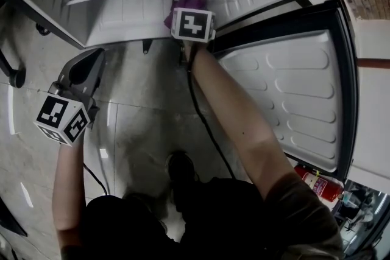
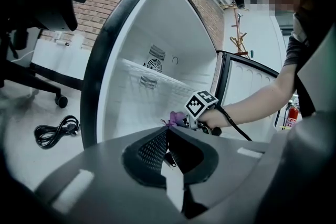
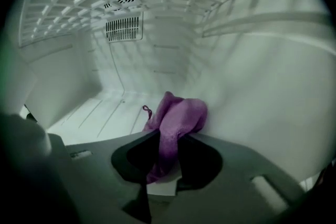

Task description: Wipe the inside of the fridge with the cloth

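One cloth (image 3: 178, 118), judged soft, light and limp, is pinched between the right gripper (image 3: 166, 139) fingers. Its bunched end protrudes past the fingertips, against the fridge (image 3: 262, 92) wall. Best hold: mid-fold. Left gripper (image 2: 166, 128) fingers clenched together, empty.

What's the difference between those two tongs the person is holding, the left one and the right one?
The right tongs are clamped on a purple cloth; the left tongs are closed on nothing. The right tongs reach inside the fridge, close to its side wall; the left tongs hang outside, in front of it. Both are hand-held, with their jaws together.
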### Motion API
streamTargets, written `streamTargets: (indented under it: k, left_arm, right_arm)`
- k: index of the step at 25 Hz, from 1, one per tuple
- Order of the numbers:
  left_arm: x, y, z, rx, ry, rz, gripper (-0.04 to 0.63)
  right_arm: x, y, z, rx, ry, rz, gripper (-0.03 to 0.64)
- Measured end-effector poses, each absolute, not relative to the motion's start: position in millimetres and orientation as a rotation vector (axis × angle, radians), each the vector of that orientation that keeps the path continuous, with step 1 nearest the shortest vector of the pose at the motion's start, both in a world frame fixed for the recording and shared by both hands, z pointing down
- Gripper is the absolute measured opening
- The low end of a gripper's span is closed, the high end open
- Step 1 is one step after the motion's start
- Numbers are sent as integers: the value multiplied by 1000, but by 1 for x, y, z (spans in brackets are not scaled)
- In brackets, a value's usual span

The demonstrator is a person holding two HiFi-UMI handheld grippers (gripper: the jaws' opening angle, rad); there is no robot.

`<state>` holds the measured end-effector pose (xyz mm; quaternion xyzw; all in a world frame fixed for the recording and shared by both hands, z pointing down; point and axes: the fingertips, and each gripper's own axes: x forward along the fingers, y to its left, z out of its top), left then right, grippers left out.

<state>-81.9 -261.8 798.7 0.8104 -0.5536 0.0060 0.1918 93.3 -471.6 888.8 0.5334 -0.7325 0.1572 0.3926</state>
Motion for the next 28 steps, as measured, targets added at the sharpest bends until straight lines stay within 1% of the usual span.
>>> streamTargets:
  k: [2, 4, 7, 9, 11, 18, 23, 28]
  left_arm:
    - [-86, -261, 795, 2260, -1569, -9, 17]
    - [-88, -261, 790, 2242, -1576, -23, 17]
    - [-86, -262, 789, 2263, -1568, -32, 17]
    - [-80, -262, 791, 2277, -1547, -20, 17]
    - [-74, -260, 793, 2282, -1524, -5, 17]
    - [-72, -259, 796, 2295, -1510, 0, 17]
    - [-74, -256, 798, 2280, -1510, 14, 18]
    - [-79, -250, 803, 2284, -1517, 12, 17]
  right_arm:
    - [92, -467, 885, 1380, -1891, 419, 83]
    - [72, -465, 868, 1388, -2055, 411, 83]
    - [41, -473, 828, 1383, -2284, 288, 81]
    - [36, -482, 807, 1422, -2340, 234, 81]
    - [43, -489, 796, 1510, -2354, 267, 81]
    - [83, -487, 816, 1716, -2232, 617, 78]
    - [102, -471, 851, 1791, -2105, 968, 78]
    - [111, -454, 885, 1803, -2009, 1146, 77]
